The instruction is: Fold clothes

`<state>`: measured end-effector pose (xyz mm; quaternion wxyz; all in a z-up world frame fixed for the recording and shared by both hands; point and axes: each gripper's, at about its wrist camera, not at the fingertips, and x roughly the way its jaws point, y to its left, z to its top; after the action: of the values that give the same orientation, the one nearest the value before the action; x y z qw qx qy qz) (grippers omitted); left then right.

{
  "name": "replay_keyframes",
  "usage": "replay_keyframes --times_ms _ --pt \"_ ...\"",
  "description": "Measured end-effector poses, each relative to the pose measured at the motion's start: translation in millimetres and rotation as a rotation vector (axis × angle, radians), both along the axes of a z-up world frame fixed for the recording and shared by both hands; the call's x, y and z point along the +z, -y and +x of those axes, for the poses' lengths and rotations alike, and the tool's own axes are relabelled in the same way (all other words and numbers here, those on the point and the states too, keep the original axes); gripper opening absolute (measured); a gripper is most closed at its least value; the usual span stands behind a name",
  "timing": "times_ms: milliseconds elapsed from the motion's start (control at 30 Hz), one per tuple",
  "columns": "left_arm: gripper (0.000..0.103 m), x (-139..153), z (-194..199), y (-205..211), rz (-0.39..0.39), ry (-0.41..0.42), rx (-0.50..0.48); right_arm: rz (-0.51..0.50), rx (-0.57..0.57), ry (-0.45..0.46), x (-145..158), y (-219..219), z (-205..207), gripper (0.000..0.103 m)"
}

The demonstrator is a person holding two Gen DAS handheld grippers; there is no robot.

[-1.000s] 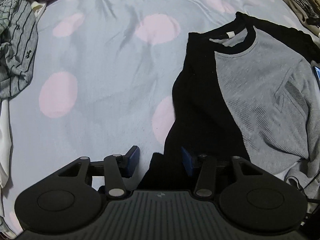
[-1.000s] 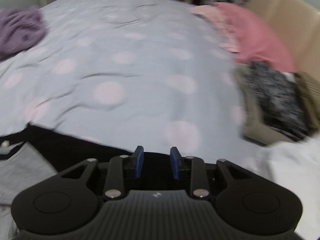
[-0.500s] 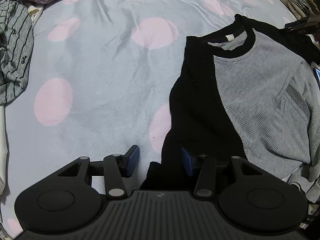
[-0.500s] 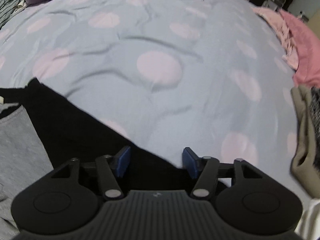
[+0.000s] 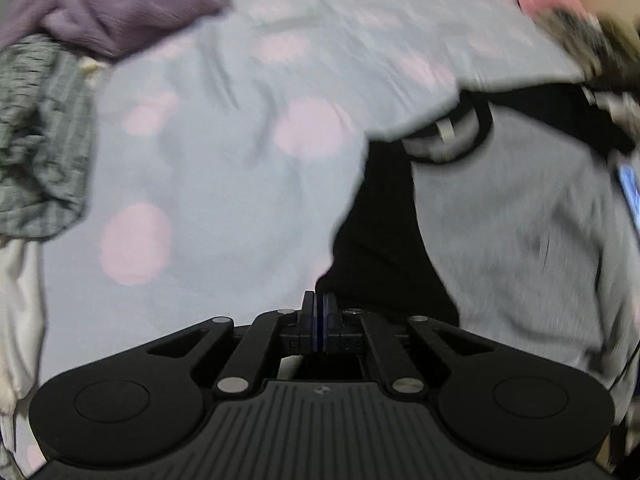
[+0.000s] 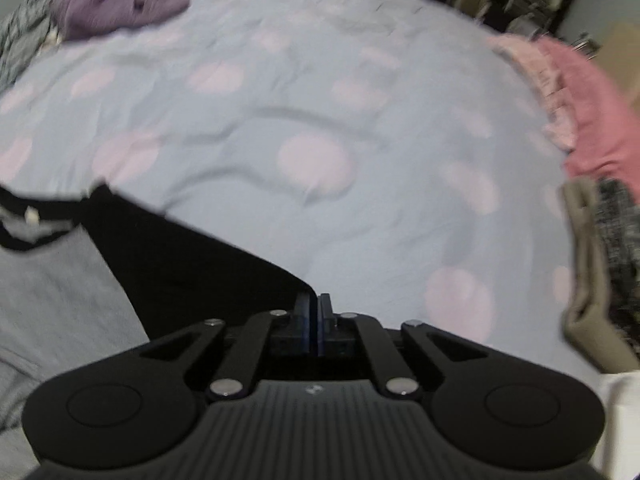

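Observation:
A grey shirt (image 5: 520, 220) with black sleeves and a black collar lies face up on the bed. In the left wrist view my left gripper (image 5: 319, 307) is shut on the edge of one black sleeve (image 5: 384, 232), and the cloth rises straight to the closed fingertips. In the right wrist view my right gripper (image 6: 318, 311) is shut on the edge of the other black sleeve (image 6: 192, 256), with the shirt's grey body (image 6: 52, 280) at the left. Both views are blurred by motion.
The bedspread (image 5: 200, 168) is pale blue with pink dots. A purple garment (image 5: 120, 12) and a striped grey one (image 5: 40, 140) lie at its far left. Pink clothes (image 6: 580, 120) and a stack of garments (image 6: 600, 260) lie on the right.
Both grippers were open beside the black sleeves and have now shut on them. The left gripper has risen and tipped up, so more of the bed's far side shows.

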<state>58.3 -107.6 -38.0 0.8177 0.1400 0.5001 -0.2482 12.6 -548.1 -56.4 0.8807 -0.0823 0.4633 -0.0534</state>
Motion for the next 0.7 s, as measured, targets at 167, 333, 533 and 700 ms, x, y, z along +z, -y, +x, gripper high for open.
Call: replay_keyframes --times_ms 167,333,533,700 --pt "0.001 51.0 -1.2 -12.0 -0.098 0.107 0.042 -0.064 -0.099 0.158 58.0 -10.7 -25.6 0.003" --pt "0.001 97.9 -3.7 -23.5 -0.179 0.216 0.08 -0.156 -0.199 0.319 120.8 -15.8 -68.8 0.003" --pt "0.001 168.2 -13.5 -38.0 -0.295 0.397 0.105 -0.227 -0.26 0.516 206.1 -29.7 -133.1 0.003" --pt "0.001 232.0 -38.3 -45.5 -0.361 0.58 0.097 -0.292 -0.278 0.67 267.9 -56.0 -182.5 0.003"
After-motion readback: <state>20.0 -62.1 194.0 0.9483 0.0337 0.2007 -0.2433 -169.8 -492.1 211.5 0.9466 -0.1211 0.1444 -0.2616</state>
